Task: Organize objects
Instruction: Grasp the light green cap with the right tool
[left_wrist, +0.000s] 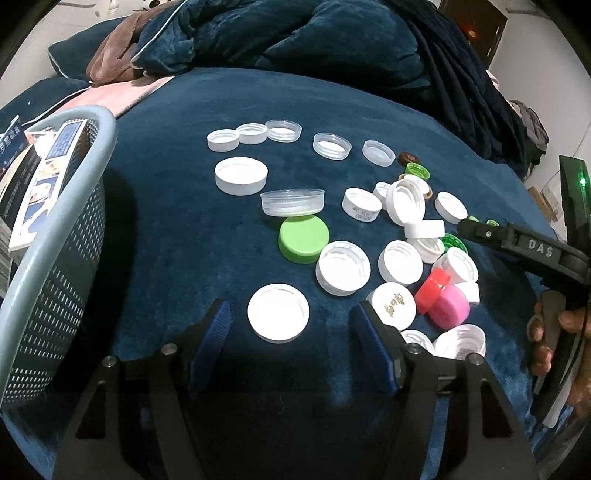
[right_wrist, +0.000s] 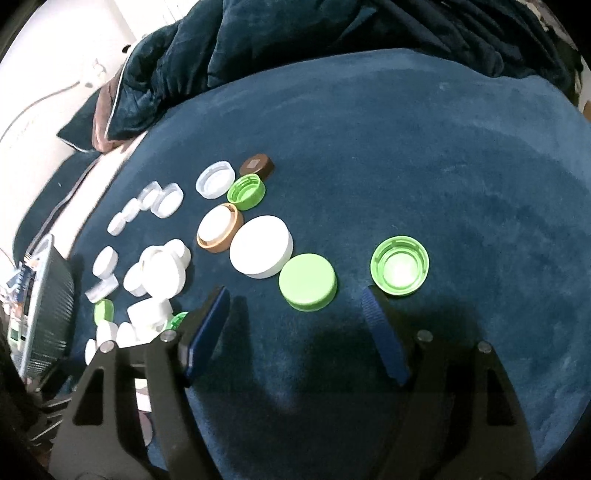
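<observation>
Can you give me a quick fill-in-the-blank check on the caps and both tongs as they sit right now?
1. Both the left tongs and the right tongs stand ____, holding nothing.
2. The large white cap between the left fingers lies with its hollow side facing ____.
3. The pink cap touches a ____ cap.
4. The perforated basket holds ____, not caps.

Missing words: open; up; red; boxes

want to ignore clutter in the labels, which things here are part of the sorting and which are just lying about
Part of the job:
- white caps
- clear caps
- green caps
- brown cap
- red cap
- pink cap

Just lying about:
- basket with boxes
- heaped blanket
</observation>
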